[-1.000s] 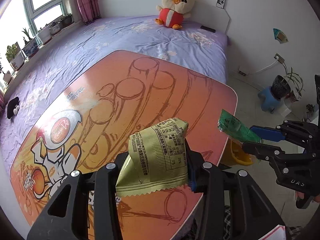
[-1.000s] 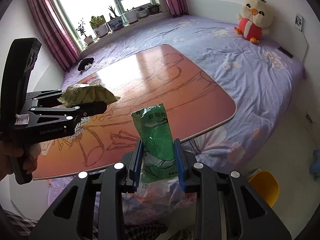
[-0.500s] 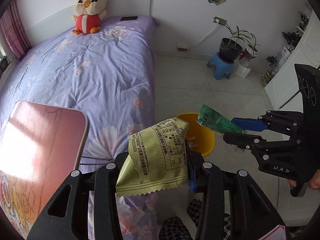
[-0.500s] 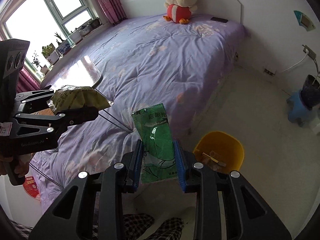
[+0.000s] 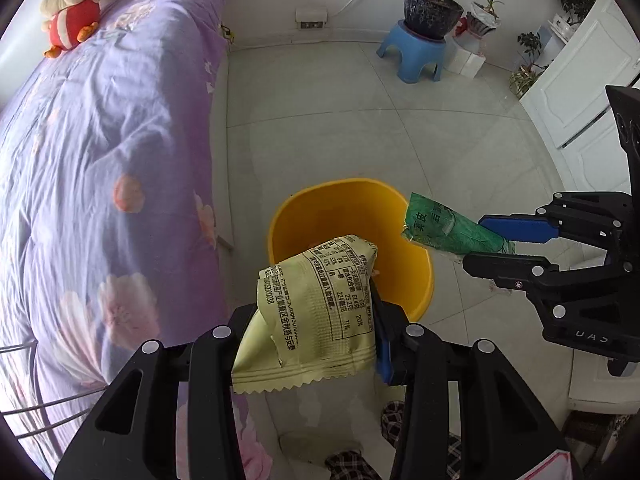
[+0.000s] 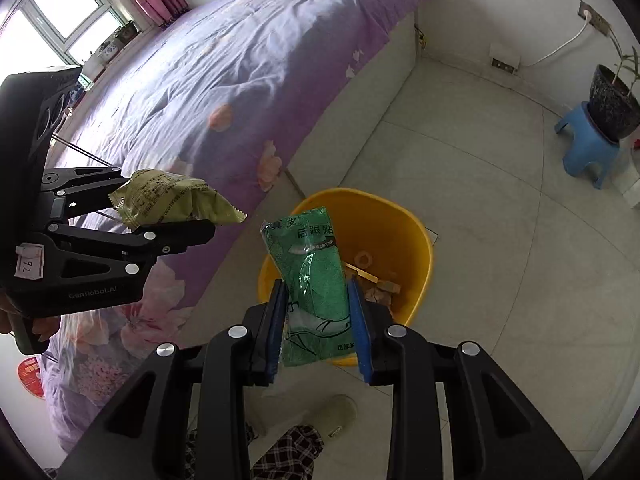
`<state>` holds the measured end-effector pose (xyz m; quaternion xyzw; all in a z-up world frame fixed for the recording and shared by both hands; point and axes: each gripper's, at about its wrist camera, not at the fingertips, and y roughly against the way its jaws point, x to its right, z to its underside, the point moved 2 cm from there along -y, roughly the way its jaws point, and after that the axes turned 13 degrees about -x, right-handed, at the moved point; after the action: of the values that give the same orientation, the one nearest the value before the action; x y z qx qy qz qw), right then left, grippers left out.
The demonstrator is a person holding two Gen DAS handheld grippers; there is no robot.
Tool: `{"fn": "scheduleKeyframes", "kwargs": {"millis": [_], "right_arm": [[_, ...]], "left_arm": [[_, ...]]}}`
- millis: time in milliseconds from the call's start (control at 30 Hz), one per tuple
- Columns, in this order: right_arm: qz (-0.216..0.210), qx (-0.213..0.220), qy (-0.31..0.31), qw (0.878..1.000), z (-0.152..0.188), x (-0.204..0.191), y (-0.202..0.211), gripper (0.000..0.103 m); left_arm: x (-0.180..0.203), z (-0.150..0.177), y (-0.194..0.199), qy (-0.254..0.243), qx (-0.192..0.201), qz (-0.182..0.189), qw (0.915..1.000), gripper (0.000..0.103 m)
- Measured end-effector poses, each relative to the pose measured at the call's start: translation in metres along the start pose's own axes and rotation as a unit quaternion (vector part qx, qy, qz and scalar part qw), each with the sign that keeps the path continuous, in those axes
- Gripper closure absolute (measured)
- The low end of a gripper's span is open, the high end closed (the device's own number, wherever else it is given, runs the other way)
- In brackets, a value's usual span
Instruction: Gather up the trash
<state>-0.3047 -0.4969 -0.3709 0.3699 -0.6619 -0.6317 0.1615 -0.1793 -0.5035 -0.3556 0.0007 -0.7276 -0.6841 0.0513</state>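
Above yellow bin (image 5: 420,280) rim: left gripper (image 5: 316,320) jaws grasping yellow-green wrapper (image 5: 316,300), right gripper (image 6: 318,320) green packet (image 6: 312,272)

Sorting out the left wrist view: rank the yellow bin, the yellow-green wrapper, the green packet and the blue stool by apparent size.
1. Yellow bin
2. Yellow-green wrapper, near the camera, possibly flattered
3. Green packet and blue stool: look alike, unranked

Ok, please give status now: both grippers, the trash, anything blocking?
Left gripper shut on yellow-green snack wrapper. Right gripper shut on green plastic packet. Both above round yellow plastic bin. Nothing blocking.
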Motion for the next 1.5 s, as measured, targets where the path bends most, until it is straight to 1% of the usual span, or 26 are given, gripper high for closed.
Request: {"fn": "scheduleKeyframes", "kwargs": {"millis": [100, 233, 433, 633, 667, 733, 767, 800, 833, 867, 1033, 1233, 1367, 1400, 1467, 1500], "right_arm": [[-0.004, -0.013, -0.01, 1.0, -0.007, 0.02, -0.033, 0.071], [-0.008, -0.024, -0.019, 0.999, -0.012, 0.036, -0.065, 0.071], [-0.014, -0.041, -0.02, 0.999, -0.016, 0.046, -0.094, 0.071], [-0.016, -0.046, -0.023, 0.999, -0.02, 0.054, -0.108, 0.07], [-0.014, -0.044, -0.025, 0.999, -0.02, 0.055, -0.11, 0.07], [-0.015, -0.045, -0.03, 0.998, -0.022, 0.058, -0.115, 0.065], [-0.012, -0.042, -0.033, 0.999, -0.023, 0.059, -0.115, 0.058], [-0.01, -0.038, -0.035, 0.999, -0.023, 0.061, -0.114, 0.051], [-0.009, -0.037, -0.038, 0.999, -0.024, 0.061, -0.115, 0.05], [-0.008, -0.036, -0.04, 0.998, -0.023, 0.063, -0.116, 0.05], [-0.015, -0.033, -0.052, 0.998, -0.021, 0.066, -0.114, 0.05], [-0.006, -0.025, -0.065, 0.998, -0.019, 0.063, -0.107, 0.05], [0.01, -0.005, -0.111, 0.994, -0.014, 0.064, -0.091, 0.05], [0.012, 0.002, -0.127, 0.992, -0.013, 0.064, -0.087, 0.049], [0.028, 0.011, -0.156, 0.987, -0.008, 0.063, -0.08, 0.047], [0.035, 0.015, -0.166, 0.985, -0.006, 0.062, -0.076, 0.047]], "left_arm": [[0.0, -0.012, -0.036, 0.001, -0.023, -0.002, 0.9997, 0.061], [0.001, -0.022, -0.064, 0.002, -0.036, -0.005, 0.9993, 0.061], [0.005, -0.027, -0.083, 0.003, -0.047, -0.008, 0.9988, 0.061], [0.012, -0.029, -0.096, 0.001, -0.052, -0.018, 0.9985, 0.061], [0.013, -0.03, -0.097, 0.002, -0.054, -0.019, 0.9984, 0.057], [0.013, -0.031, -0.101, 0.002, -0.055, -0.023, 0.9982, 0.055], [0.012, -0.028, -0.101, 0.002, -0.057, -0.024, 0.9981, 0.05], [0.013, -0.027, -0.102, 0.002, -0.059, -0.026, 0.998, 0.041], [0.013, -0.026, -0.102, 0.003, -0.057, -0.029, 0.998, 0.037], [0.014, -0.025, -0.1, 0.003, -0.054, -0.032, 0.998, 0.034], [0.015, -0.023, -0.1, 0.005, -0.056, -0.027, 0.9981, 0.035], [0.016, -0.019, -0.097, 0.016, -0.056, -0.028, 0.9979, 0.035], [0.012, -0.017, -0.087, 0.042, -0.055, -0.041, 0.9968, 0.034], [0.01, -0.017, -0.084, 0.049, -0.053, -0.045, 0.9964, 0.029], [0.009, -0.014, -0.074, 0.067, -0.045, -0.051, 0.9955, 0.024], [0.007, -0.013, -0.069, 0.076, -0.042, -0.049, 0.9951, 0.024]]}}
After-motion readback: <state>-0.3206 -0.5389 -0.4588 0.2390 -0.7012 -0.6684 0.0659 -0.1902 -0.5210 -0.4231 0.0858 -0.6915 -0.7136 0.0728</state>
